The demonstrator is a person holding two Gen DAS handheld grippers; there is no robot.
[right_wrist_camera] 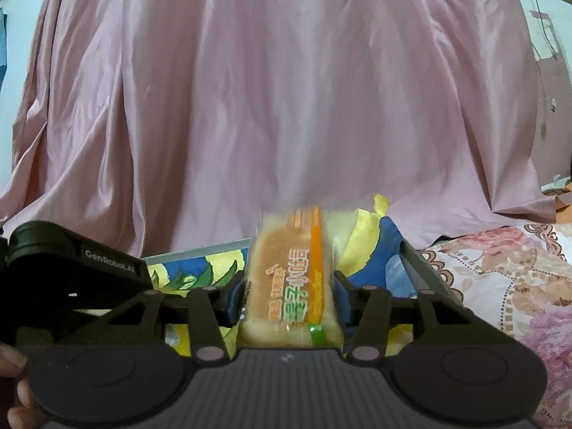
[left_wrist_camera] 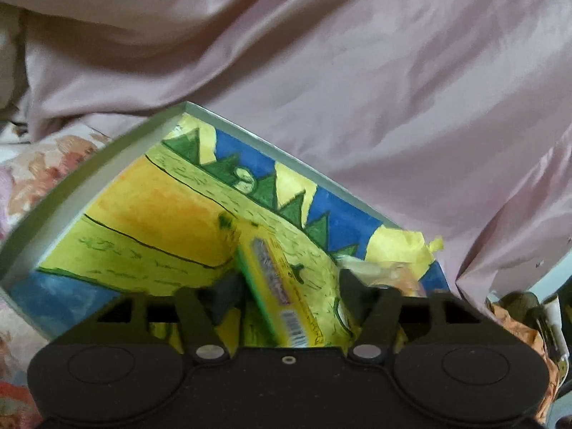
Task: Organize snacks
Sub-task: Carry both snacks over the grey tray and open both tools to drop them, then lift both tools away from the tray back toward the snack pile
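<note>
A shallow box [left_wrist_camera: 89, 164] with a grey rim and a yellow, green and blue painted lining lies on a floral bedsheet. My left gripper [left_wrist_camera: 287, 282] stands open over the box. A green and yellow snack packet [left_wrist_camera: 279, 286] leans between its fingers, close to the left pad with a gap on the right. My right gripper [right_wrist_camera: 289, 286] is at the box's right end with an orange-striped bread packet [right_wrist_camera: 289, 279] filling the space between its pads. The packet's top is blurred and the pads look slack on it. The box's rim [right_wrist_camera: 200, 248] shows behind.
Pink satin cloth [left_wrist_camera: 357, 71] hangs right behind the box and fills the background [right_wrist_camera: 286, 89]. The floral bedsheet [right_wrist_camera: 507, 286] spreads to the right. The left gripper's black body [right_wrist_camera: 71, 254] sits close at the left, with a person's hand [right_wrist_camera: 10, 361] below it. Orange wrappers [left_wrist_camera: 518, 325] lie at the far right.
</note>
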